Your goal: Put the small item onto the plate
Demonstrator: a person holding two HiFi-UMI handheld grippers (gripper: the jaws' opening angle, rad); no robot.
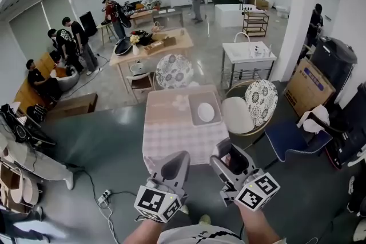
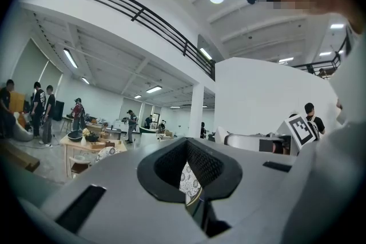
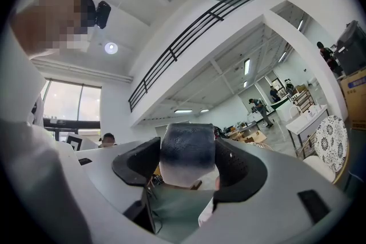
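A white plate lies in a grey tray at the far right of a table with a pink checked cloth. A pale thing lies left of the tray; what it is I cannot tell. Both grippers are held close to my body, short of the table's near edge. My right gripper is shut on a small item, dark on top and pale below. My left gripper has its jaws together with nothing between them.
Round patterned chairs and a white seat stand beside and behind the table. A blue chair is at the right. A power strip with its cable lies on the floor at the left. Several people stand farther back.
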